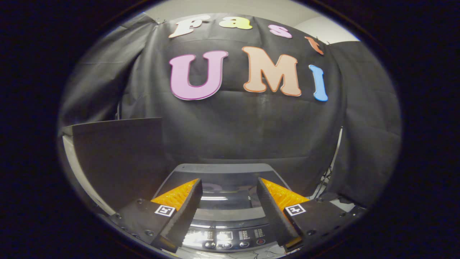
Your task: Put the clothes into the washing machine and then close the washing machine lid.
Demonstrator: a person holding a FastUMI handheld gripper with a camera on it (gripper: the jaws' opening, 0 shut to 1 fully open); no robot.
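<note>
— How is the gripper (229,189) held?
— It is held level, pointed forward, and its two fingers (179,212) are spread wide apart.
— Is anything gripped between them?
— Nothing is gripped; the gap between the fingers is left free, and no contact is made at either tip.
— Are both fingers seen alike?
— Yes, they are angled inward evenly.

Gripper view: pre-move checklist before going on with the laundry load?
1. Gripper open, nothing between fingers: ok.
2. Clothes in grasp: not ok, none held.
3. Dark glossy lid of the grey top-loading washing machine raised for loading: not ok, it looks down, just ahead of the fingers.
4. Control panel with round buttons untouched, fingers apart from it: ok.
5. Clothes location: cannot tell.
</note>
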